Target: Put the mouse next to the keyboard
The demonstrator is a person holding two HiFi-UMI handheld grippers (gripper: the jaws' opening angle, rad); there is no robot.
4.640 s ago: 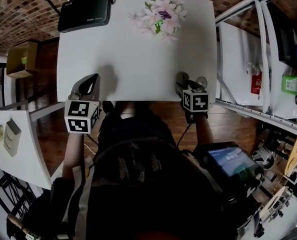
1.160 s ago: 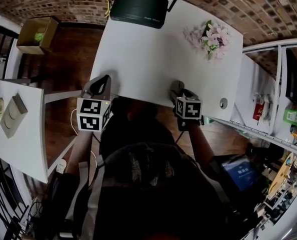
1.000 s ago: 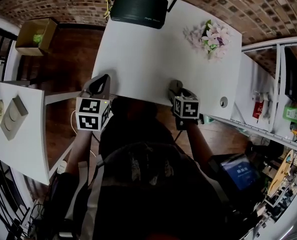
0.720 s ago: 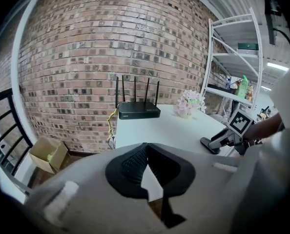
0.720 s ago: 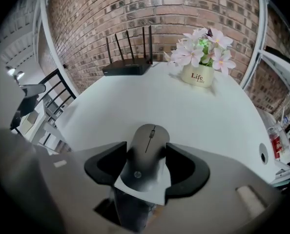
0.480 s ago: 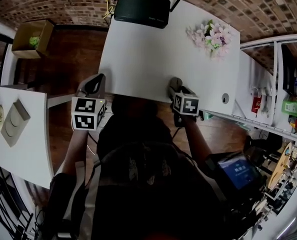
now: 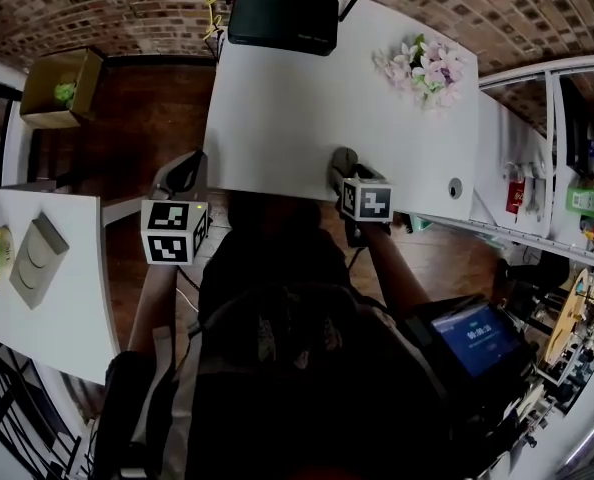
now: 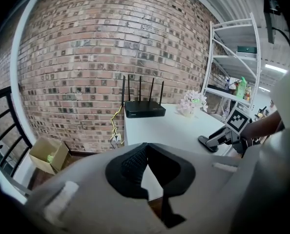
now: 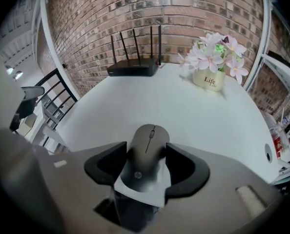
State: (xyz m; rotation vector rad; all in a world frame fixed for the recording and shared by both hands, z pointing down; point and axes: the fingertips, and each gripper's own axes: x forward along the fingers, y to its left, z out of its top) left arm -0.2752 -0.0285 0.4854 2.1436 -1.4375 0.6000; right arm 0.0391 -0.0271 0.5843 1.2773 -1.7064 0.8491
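Pinching the mouse (image 9: 145,157) between its jaws, right gripper (image 9: 146,152) sits at the table's (image 7: 307,108) near edge, centre of the head view. Left gripper (image 8: 144,152) is pressed together on nothing, just off the table's near left corner. Router (image 7: 282,20) and flowers (image 7: 424,65) stand along the top of the frame.

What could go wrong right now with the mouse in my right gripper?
1. The mouse is clamped between the jaws of the right gripper right at the near edge of the table. If the grip slips there, it may fall off rather than land on the top.
2. No keyboard shows in any view, so the spot to set it down is unclear.
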